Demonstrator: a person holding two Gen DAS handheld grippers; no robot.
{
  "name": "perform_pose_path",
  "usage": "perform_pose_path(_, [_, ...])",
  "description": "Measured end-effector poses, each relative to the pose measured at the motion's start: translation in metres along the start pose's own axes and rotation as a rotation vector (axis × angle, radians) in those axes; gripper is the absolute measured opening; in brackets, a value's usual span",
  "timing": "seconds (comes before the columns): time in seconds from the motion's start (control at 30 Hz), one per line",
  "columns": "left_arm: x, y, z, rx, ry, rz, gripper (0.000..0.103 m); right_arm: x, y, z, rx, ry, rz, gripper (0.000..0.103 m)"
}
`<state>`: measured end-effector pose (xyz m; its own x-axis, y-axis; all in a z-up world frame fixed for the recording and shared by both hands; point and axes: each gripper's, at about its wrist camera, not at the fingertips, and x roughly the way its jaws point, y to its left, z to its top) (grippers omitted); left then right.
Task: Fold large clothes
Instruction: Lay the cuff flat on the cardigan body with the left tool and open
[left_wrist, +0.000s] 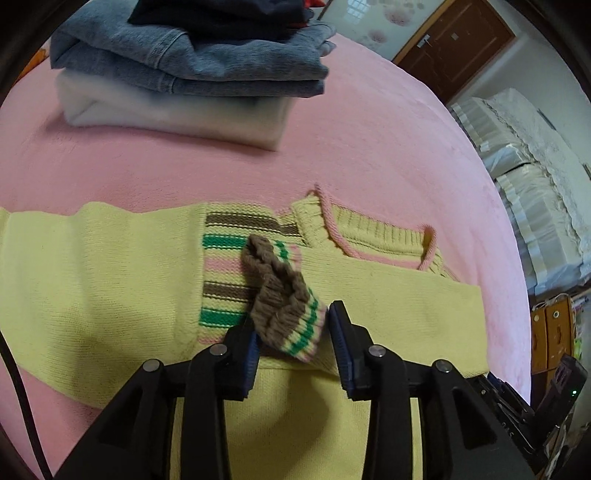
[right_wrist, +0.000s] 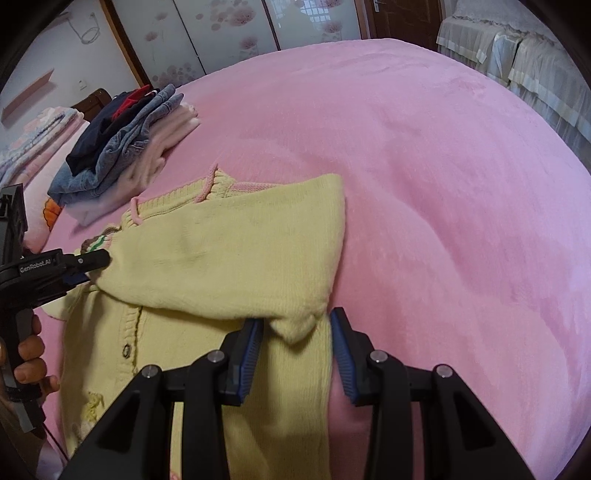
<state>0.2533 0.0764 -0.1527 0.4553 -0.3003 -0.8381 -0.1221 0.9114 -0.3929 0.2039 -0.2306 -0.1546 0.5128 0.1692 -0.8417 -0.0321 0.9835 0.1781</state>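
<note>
left wrist view: left hand-held gripper (left_wrist: 293, 334) pitched down over yellow sweater (left_wrist: 110, 266) on pink bed (left_wrist: 369, 147), jaws slightly apart around striped cuff (left_wrist: 284, 314). right hand-held gripper (right_wrist: 297, 341) angled down, jaws narrow, straddling sweater's folded edge, not clamped.

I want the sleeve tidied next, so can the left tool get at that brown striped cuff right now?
Probably yes: the brown striped cuff lies on top of the yellow sweater, between the left tool's open jaws, with nothing covering it.

yellow sweater (left_wrist: 110, 266), striped cuff (left_wrist: 284, 306), pink bedspread (left_wrist: 369, 147)
</note>
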Motion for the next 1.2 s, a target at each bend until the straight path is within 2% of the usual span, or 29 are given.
perform_pose_path(0.1, [0.001, 0.007, -0.002, -0.01, -0.014, -0.002, 0.016, -0.007, -0.011, -0.001, 0.046, -0.041, 0.014, 0.019])
perform_pose_path(0.2, [0.009, 0.017, -0.006, -0.025, 0.01, 0.015, 0.015, 0.002, -0.023, -0.008, 0.093, 0.008, 0.04, 0.019])
perform_pose_path(0.27, [0.012, 0.024, -0.009, -0.036, 0.015, -0.001, 0.015, 0.006, -0.022, -0.013, 0.092, 0.044, 0.045, 0.02])
perform_pose_path(0.37, [0.01, 0.028, -0.008, -0.042, 0.023, -0.022, 0.016, -0.007, -0.018, -0.011, 0.075, 0.066, 0.072, 0.027])
perform_pose_path(0.4, [0.007, 0.029, -0.006, -0.046, 0.031, -0.036, 0.018, -0.015, -0.019, -0.009, 0.073, 0.064, 0.105, 0.033])
perform_pose_path(0.43, [0.005, 0.03, -0.003, -0.047, 0.034, -0.049, 0.022, -0.022, -0.02, -0.008, 0.074, 0.054, 0.127, 0.036])
perform_pose_path(0.5, [0.002, 0.025, -0.003, -0.043, 0.027, -0.054, 0.026, -0.04, -0.022, 0.0, 0.079, 0.013, 0.16, 0.052])
perform_pose_path(0.57, [0.002, 0.021, 0.001, -0.031, 0.023, -0.044, 0.026, -0.05, -0.027, 0.01, 0.102, -0.024, 0.168, 0.064])
perform_pose_path(0.73, [0.01, 0.006, 0.009, 0.001, 0.02, -0.024, 0.026, -0.032, -0.034, 0.045, 0.137, -0.051, 0.108, 0.065])
perform_pose_path(0.83, [0.017, 0.002, 0.013, 0.013, 0.024, 0.006, 0.026, 0.002, -0.037, 0.063, 0.148, -0.008, 0.079, 0.065])
perform_pose_path(0.87, [0.021, 0.0, 0.014, 0.019, 0.026, 0.017, 0.026, 0.016, -0.038, 0.068, 0.156, 0.012, 0.076, 0.064])
perform_pose_path(0.9, [0.023, -0.002, 0.016, 0.029, 0.026, 0.027, 0.026, 0.026, -0.041, 0.07, 0.161, 0.031, 0.077, 0.052])
perform_pose_path(0.93, [0.024, -0.006, 0.017, 0.044, 0.025, 0.043, 0.024, 0.038, -0.042, 0.072, 0.157, 0.064, 0.091, 0.037])
perform_pose_path(0.97, [0.024, -0.008, 0.017, 0.054, 0.022, 0.052, 0.021, 0.047, -0.042, 0.073, 0.146, 0.092, 0.071, 0.008])
perform_pose_path(1.07, [0.027, -0.014, 0.017, 0.083, 0.012, 0.082, 0.02, 0.049, -0.046, 0.068, 0.137, 0.057, 0.018, 0.008])
perform_pose_path(1.2, [0.033, -0.015, 0.014, 0.08, 0.016, 0.093, 0.021, 0.047, -0.047, 0.061, 0.144, 0.064, 0.009, 0.01])
